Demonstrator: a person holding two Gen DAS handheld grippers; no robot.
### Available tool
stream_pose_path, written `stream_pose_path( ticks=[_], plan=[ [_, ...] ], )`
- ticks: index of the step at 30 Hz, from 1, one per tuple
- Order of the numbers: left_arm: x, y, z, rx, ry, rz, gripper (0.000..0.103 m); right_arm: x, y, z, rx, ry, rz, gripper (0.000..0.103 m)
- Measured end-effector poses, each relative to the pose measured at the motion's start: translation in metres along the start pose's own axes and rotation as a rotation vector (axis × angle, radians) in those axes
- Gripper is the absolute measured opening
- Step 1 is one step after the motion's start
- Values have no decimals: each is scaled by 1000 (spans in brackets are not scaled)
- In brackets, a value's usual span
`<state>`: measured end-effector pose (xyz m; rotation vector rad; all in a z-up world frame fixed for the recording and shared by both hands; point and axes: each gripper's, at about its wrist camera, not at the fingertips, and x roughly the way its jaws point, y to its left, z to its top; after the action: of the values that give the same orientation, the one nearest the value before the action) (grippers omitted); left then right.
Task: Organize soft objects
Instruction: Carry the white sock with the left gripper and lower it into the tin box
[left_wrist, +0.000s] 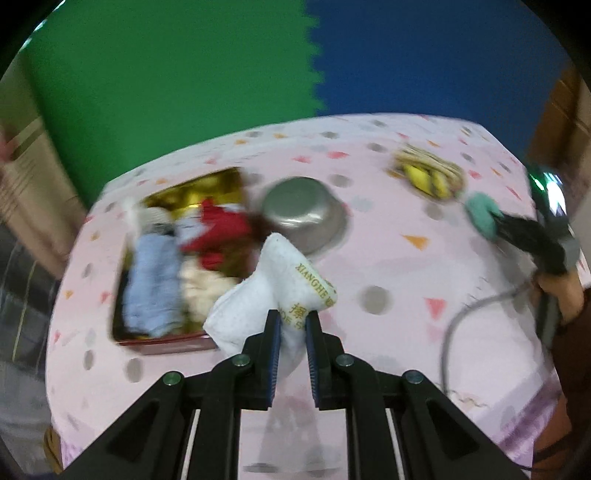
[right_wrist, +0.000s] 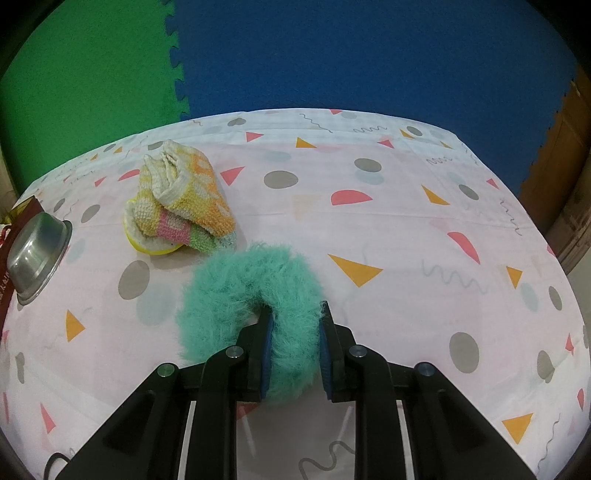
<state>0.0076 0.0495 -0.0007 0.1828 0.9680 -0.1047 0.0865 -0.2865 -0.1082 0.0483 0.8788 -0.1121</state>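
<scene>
My left gripper (left_wrist: 293, 317) is shut on a folded white towel (left_wrist: 273, 280) with gold lettering, held above the table just right of a red-and-gold tin box (left_wrist: 162, 339). The box holds several soft items: a light blue cloth (left_wrist: 151, 284), a red cloth (left_wrist: 218, 229) and a cream one (left_wrist: 203, 284). My right gripper (right_wrist: 295, 321) is shut on a fluffy teal scrunchie (right_wrist: 240, 291) over the table; in the left wrist view that right gripper (left_wrist: 495, 221) shows at the far right with the scrunchie (left_wrist: 480, 210). A knitted yellow-orange cloth (right_wrist: 184, 199) lies behind the scrunchie.
An upturned steel bowl (left_wrist: 303, 210) stands behind the towel, next to the box, and shows at the left edge as the bowl (right_wrist: 37, 254) in the right wrist view. A pink patterned tablecloth (right_wrist: 406, 258) covers the table. A grey cable (left_wrist: 454, 332) and a person's hand (left_wrist: 557, 291) are at the right.
</scene>
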Motion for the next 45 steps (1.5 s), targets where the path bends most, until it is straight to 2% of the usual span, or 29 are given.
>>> stream_pose_path(
  ticks=[5,9,13,18,25,31,36,39,42,45],
  plan=[
    [-5,47,15,-88,-40,79,14,0,0,0,-3,0,-3,20],
    [6,83,30,-177,-35,69,14,0,1,0,-3,0,-4,20],
    [20,104,46,-182,-48,109,14,0,1,0,-4,0,-4,20],
    [47,122,68,-225,-43,78,14,0,1,0,-4,0,-5,20],
    [89,134,87,-241,11,85,15,0,1,0,-5,0,-5,20],
    [114,137,86,-228,37,96,19,0,1,0,-6,0,-7,20],
    [119,131,86,-201,48,77,26,0,1,0,-13,0,-15,20],
    [114,126,85,-164,35,82,39,0,1,0,-16,0,-19,20],
    [104,119,83,-121,7,77,47,0,2,0,-19,1,-23,20],
    [92,113,80,-82,-19,84,47,-1,4,0,-23,1,-29,20]
  ],
)
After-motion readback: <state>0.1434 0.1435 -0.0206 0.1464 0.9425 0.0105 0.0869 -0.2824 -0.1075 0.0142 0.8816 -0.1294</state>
